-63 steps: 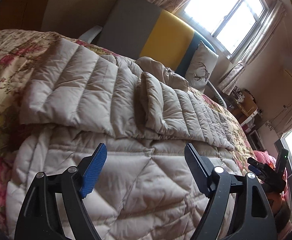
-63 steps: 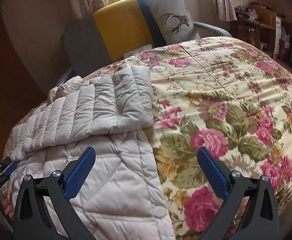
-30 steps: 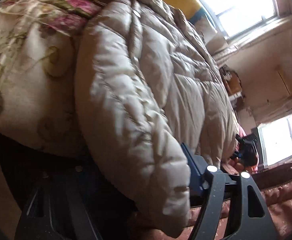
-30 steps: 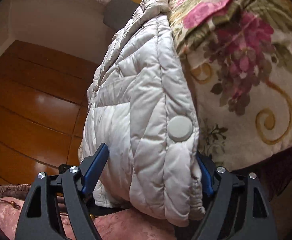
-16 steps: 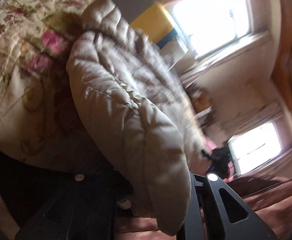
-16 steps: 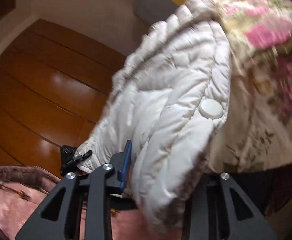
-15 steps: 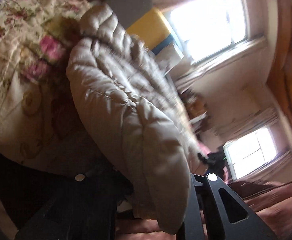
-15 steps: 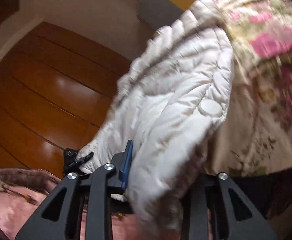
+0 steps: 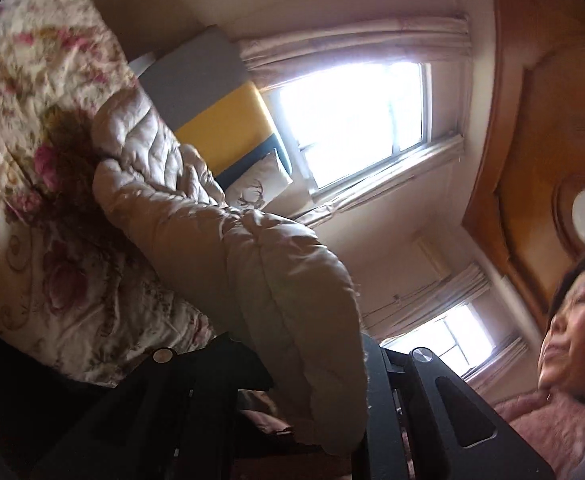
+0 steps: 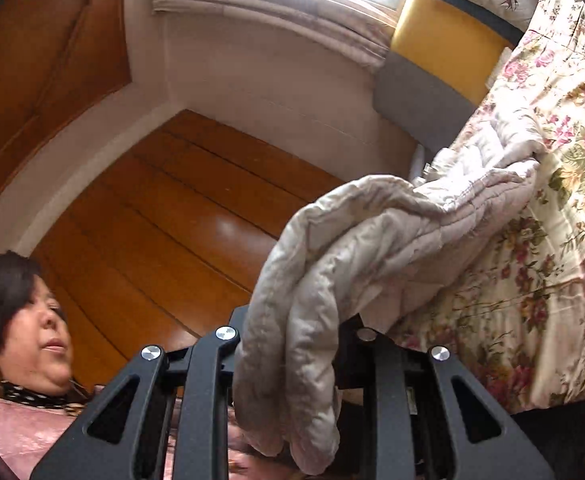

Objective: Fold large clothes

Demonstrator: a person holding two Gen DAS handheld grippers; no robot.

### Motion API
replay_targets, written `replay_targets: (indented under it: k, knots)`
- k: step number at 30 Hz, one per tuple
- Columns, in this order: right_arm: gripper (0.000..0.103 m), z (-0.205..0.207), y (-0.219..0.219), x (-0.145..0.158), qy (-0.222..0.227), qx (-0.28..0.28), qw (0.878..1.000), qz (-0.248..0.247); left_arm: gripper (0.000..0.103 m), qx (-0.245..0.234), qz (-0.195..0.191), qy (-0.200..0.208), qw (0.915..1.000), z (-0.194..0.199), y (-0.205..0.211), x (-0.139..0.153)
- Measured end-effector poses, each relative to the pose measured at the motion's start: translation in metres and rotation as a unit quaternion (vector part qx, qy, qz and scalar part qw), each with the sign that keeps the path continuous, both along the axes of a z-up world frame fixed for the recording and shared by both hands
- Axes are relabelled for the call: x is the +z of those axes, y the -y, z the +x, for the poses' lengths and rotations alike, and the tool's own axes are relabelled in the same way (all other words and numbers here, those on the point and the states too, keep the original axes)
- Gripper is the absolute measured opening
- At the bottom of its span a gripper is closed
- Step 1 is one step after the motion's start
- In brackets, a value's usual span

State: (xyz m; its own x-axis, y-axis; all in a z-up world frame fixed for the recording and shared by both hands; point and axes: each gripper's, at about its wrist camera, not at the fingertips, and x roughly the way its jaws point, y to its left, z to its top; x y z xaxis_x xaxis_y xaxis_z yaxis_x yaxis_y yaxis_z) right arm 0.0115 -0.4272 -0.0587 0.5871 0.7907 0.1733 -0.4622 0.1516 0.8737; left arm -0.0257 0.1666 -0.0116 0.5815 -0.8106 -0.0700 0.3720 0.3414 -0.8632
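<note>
A beige quilted down jacket (image 9: 220, 240) lies on the floral bedspread (image 9: 32, 92), its near hem lifted off the bed. My left gripper (image 9: 312, 364) is shut on one corner of that hem, and the padding bulges out between the jaws. My right gripper (image 10: 292, 344) is shut on the other hem corner of the jacket (image 10: 372, 240). From both grippers the jacket runs away to its far part, which rests on the bedspread (image 10: 552, 200). The blue finger pads are hidden by the fabric.
A grey and yellow headboard (image 9: 212, 92) with a deer-print pillow (image 9: 260, 188) stands at the far end of the bed. A bright window (image 9: 352, 120) is behind it. The person holding the grippers (image 10: 32, 320) is close behind them. Wooden panelling (image 10: 192, 220) fills the left.
Both grippers closed on the jacket's hem at the bed edge and have lifted it up. Both cameras have tilted upward, so the ceiling, window and the person's face now show.
</note>
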Motion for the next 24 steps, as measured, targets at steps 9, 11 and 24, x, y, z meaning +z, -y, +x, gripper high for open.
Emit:
replay_targets:
  k: [9,11,24]
  knots:
    - [0.023,-0.036,0.015,-0.012,0.019,0.034,0.993,0.116,0.010,-0.006,-0.038,0.013,0.9992,-0.030,-0.006,0.015]
    - [0.023,-0.037,0.022,-0.009,0.021,0.027,0.992,0.123,0.010,-0.008,-0.066,0.007,0.9977,-0.018,-0.009,0.012]
    - [0.022,0.081,0.049,-0.033,-0.103,-0.075,0.974,0.186,0.012,0.015,-0.015,-0.026,0.9994,0.116,0.022,0.019]
